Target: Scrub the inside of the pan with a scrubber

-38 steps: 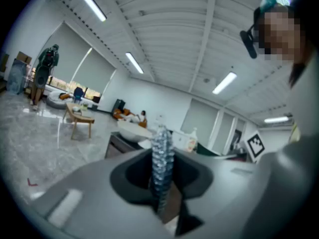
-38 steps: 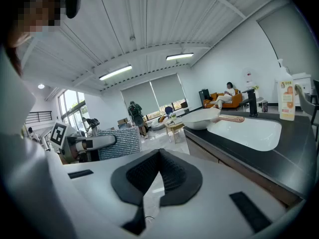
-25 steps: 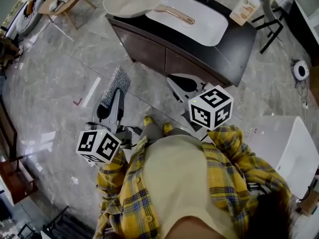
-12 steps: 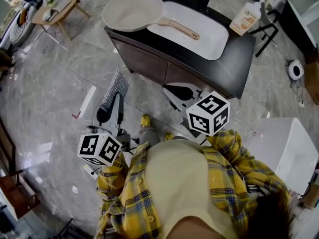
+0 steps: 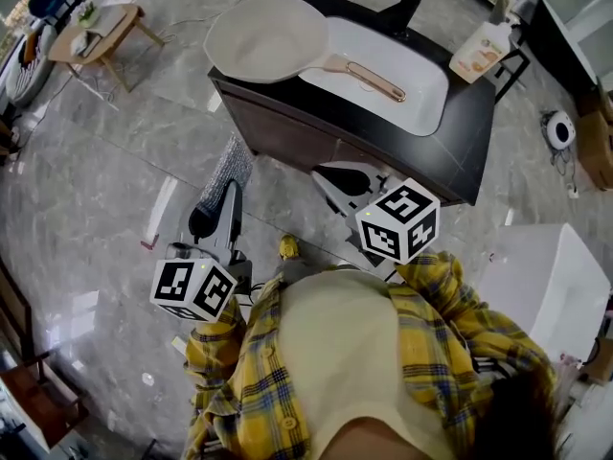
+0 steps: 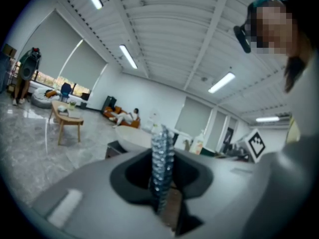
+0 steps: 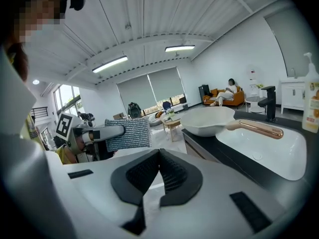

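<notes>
A cream pan (image 5: 268, 38) with a copper handle (image 5: 375, 79) rests on the dark counter (image 5: 460, 132), its handle reaching over the white sink (image 5: 421, 99). My left gripper (image 5: 222, 192) is shut on a silver mesh scrubber (image 5: 228, 171), held low in front of the cabinet, well short of the pan. In the left gripper view the scrubber (image 6: 162, 153) stands edge-on between the jaws. My right gripper (image 5: 343, 174) is shut with nothing in it, beside the cabinet front. From the right gripper view (image 7: 158, 156) I see the scrubber (image 7: 128, 134) at left and the pan (image 7: 207, 121) at right.
A soap bottle (image 5: 479, 51) stands at the counter's right end and a black faucet (image 5: 407, 3) behind the sink. A white bin (image 5: 546, 286) is at my right, a small wooden table (image 5: 91, 29) far left. Grey marble floor surrounds the cabinet.
The counter and pan have shifted right and nearer in the head view as the person stepped forward. Both grippers keep their pose, the left holding the scrubber as before.
</notes>
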### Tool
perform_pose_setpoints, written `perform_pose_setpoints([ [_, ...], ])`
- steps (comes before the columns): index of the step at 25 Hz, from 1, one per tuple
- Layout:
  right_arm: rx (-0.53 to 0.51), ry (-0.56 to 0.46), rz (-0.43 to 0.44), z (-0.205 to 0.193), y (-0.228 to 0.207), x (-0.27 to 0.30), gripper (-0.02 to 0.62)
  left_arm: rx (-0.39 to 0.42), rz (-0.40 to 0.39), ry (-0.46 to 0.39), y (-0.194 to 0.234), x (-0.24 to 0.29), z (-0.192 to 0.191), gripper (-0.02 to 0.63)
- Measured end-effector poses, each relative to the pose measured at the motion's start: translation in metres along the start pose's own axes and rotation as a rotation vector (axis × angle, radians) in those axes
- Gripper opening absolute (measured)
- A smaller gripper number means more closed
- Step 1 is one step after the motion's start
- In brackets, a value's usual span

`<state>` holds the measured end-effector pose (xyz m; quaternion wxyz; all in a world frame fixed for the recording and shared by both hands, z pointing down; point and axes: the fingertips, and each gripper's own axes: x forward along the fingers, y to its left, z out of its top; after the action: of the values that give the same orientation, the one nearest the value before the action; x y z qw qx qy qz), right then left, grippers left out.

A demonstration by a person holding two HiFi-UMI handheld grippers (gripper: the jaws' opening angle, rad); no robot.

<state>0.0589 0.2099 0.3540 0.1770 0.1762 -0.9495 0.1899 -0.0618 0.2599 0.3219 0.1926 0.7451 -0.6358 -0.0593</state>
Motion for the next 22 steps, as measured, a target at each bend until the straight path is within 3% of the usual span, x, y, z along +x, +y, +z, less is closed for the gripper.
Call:
perform_pose_setpoints([
  [10,-0.008,-0.016,-0.095,0.019,-0.006,0.036,0.013,0.018,-0.076,0.013,0.04,0.022,0.014,0.074],
  [18,-0.004,-0.038,-0.171,0.041,-0.043,0.036,0.014,0.035,-0.116,0.014,0.047,0.054,0.027,0.074],
  [22,-0.059,-0.039,-0.186,0.06,-0.061,0.046,0.014,0.062,-0.114,0.005,0.053,0.074,0.042,0.074],
])
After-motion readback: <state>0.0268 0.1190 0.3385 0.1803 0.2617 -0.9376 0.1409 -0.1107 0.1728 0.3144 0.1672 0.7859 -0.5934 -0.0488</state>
